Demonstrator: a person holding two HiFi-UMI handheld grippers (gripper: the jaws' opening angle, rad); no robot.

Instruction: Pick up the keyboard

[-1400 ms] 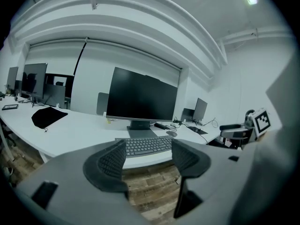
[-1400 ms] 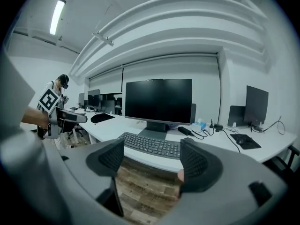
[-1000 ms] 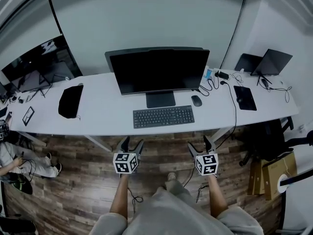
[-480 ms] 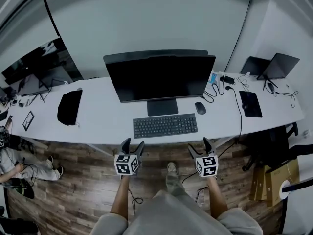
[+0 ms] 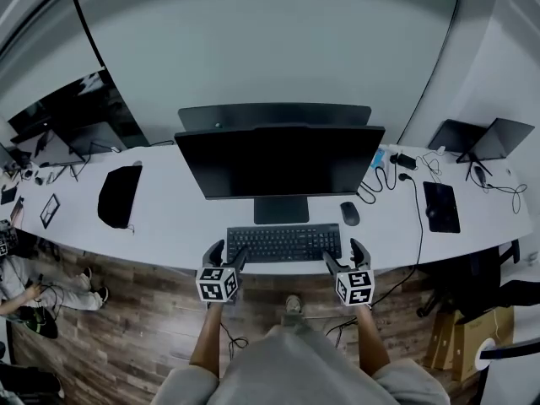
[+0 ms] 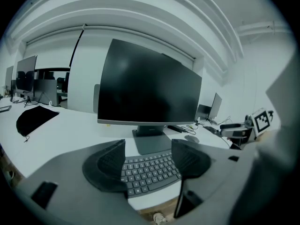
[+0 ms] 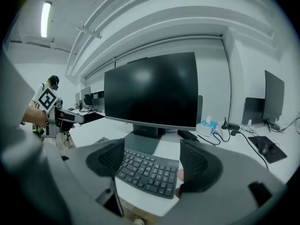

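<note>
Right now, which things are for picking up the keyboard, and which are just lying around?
For the job: keyboard, left tool, right tool, both open.
Just lying about: monitor, mouse, black bag, laptop.

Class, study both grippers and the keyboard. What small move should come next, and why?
Probably ease both grippers forward to the keyboard's two ends. The left gripper and right gripper hover at the front edge of the desk, jaws apart and empty. Each gripper view shows one end of the keyboard just ahead between the jaws, not yet gripped.
</note>
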